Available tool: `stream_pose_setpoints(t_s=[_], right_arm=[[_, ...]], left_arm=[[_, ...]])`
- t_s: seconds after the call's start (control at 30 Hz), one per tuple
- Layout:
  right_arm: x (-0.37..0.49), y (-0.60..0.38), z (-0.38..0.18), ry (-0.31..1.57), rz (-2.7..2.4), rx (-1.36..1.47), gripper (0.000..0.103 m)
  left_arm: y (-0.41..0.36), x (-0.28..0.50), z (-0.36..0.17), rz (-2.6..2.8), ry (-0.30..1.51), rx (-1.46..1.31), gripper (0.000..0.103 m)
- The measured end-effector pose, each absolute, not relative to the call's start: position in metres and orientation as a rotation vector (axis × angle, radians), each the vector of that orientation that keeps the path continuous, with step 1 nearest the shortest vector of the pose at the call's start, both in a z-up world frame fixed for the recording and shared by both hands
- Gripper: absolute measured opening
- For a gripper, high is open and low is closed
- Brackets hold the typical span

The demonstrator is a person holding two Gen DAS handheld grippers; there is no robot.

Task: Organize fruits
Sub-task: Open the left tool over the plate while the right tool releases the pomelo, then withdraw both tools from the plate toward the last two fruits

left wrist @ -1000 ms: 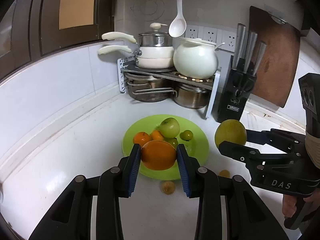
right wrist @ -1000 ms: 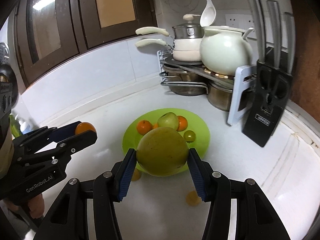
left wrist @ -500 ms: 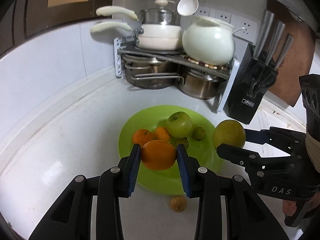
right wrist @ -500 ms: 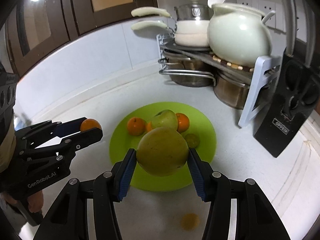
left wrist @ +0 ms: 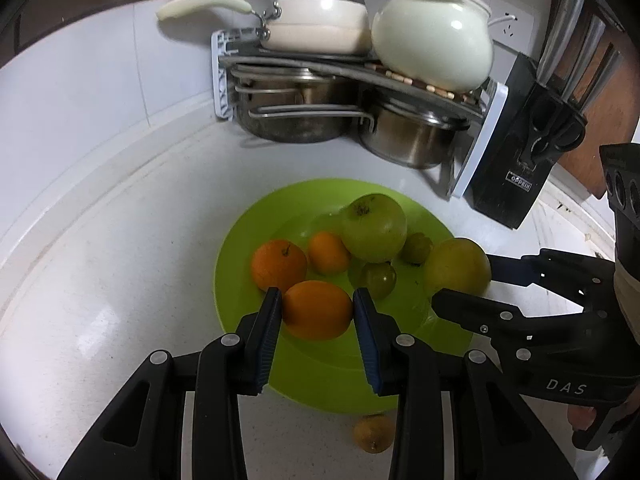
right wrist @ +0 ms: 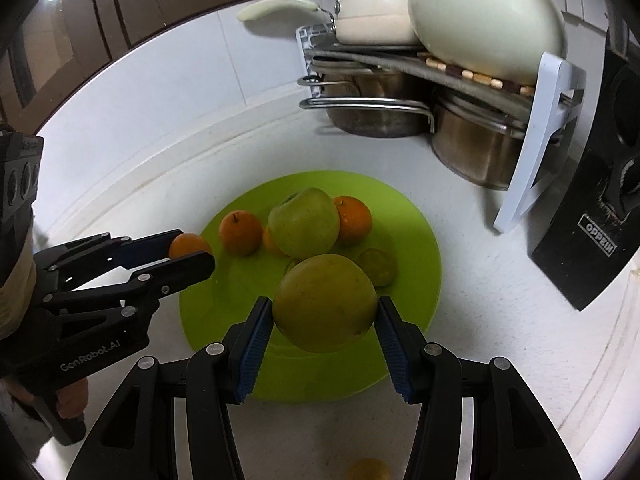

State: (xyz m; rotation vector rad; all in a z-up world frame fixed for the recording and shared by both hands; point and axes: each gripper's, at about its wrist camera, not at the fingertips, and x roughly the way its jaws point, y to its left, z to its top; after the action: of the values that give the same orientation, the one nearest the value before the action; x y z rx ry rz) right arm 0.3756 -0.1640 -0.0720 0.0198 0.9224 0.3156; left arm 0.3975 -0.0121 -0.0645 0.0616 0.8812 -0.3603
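Observation:
My left gripper point(left wrist: 317, 312) is shut on an orange point(left wrist: 318, 309) and holds it over the near part of the green plate point(left wrist: 248, 232). My right gripper point(right wrist: 324, 322) is shut on a large yellow-green fruit point(right wrist: 325, 302) above the plate point(right wrist: 416, 216); the left wrist view shows that fruit point(left wrist: 457, 266) over the plate's right rim. On the plate lie a green apple point(left wrist: 374, 227), two oranges point(left wrist: 278, 265) and small green fruits point(left wrist: 378, 279). The left gripper point(right wrist: 188, 258) with its orange point(right wrist: 188, 243) shows at the left of the right wrist view.
A small brownish fruit point(left wrist: 373, 433) lies on the white counter just in front of the plate. Behind the plate stands a rack with steel pots point(left wrist: 408, 136), a white pot point(left wrist: 434, 46) and pans. A black knife block point(left wrist: 524, 160) stands at the right.
Both grippers have come forward and down towards the plate with their fruits still held. The plate now fills more of both views, and the loose fruit has slid towards the bottom edge.

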Motion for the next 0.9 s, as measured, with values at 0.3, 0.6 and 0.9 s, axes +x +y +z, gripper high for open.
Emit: stream_pose_setpoints(t_s=[0.3,0.6,0.9], right_arm=[[0.378,-0.163,-0.068,0.886,0.305,0.005,0.054],[0.367,-0.164,-0.059,0.875,0.292,0.007,0.054],[0.343,-0.169,-0.039,0.828,0.274,0.008,0.054]], left_arm=[[-0.014,0.401,-0.068,-0.366,0.889,0.065,0.036],[-0.009,0.383,-0.05,-0.34,0.834,0.072,0.05],[-0.007,0.354,-0.017,-0.317,0.748,0.077,0.059]])
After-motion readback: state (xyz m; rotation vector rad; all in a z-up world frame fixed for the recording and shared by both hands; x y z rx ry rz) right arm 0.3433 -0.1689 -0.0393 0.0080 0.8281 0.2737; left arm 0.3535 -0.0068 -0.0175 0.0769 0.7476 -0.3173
